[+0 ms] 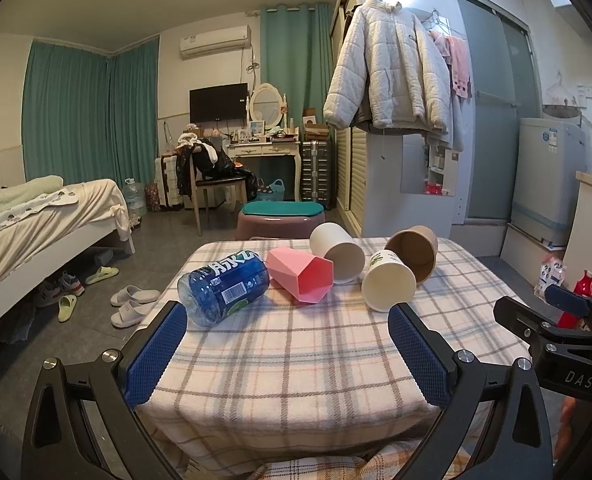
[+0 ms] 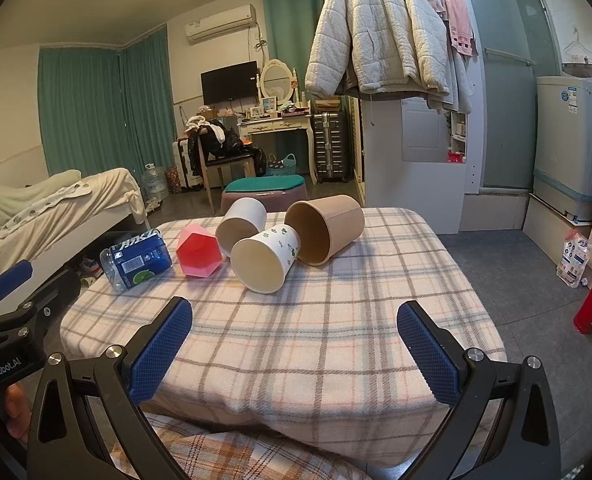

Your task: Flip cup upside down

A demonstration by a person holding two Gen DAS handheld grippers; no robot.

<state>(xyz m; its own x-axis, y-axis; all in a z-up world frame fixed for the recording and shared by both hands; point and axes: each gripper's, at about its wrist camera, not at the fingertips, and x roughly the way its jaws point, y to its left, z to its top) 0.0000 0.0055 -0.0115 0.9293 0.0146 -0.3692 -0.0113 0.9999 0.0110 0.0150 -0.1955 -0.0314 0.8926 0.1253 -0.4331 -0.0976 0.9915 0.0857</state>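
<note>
Four cups (image 2: 261,258) lie tipped at twelve o'clock on the checked table (image 2: 296,340). Both grippers, left gripper (image 1: 287,352) and right gripper (image 2: 296,344), gape wide, empty. Best to pinch one cup's wall midway, then rotate rim downward.

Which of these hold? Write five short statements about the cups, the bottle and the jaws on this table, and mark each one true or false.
1. Every cup lies on its side. True: the pink cup, white cup, brown cup and printed cup all do.
2. The blue bottle stands upright. False: it lies on its side by the table's left edge.
3. The left gripper holds the pink cup. False: its jaws are open and hold nothing.
4. The right gripper has open jaws. True.
5. The plaid tablecloth is plain green. False: it is checked in cream, pink and grey.
</note>
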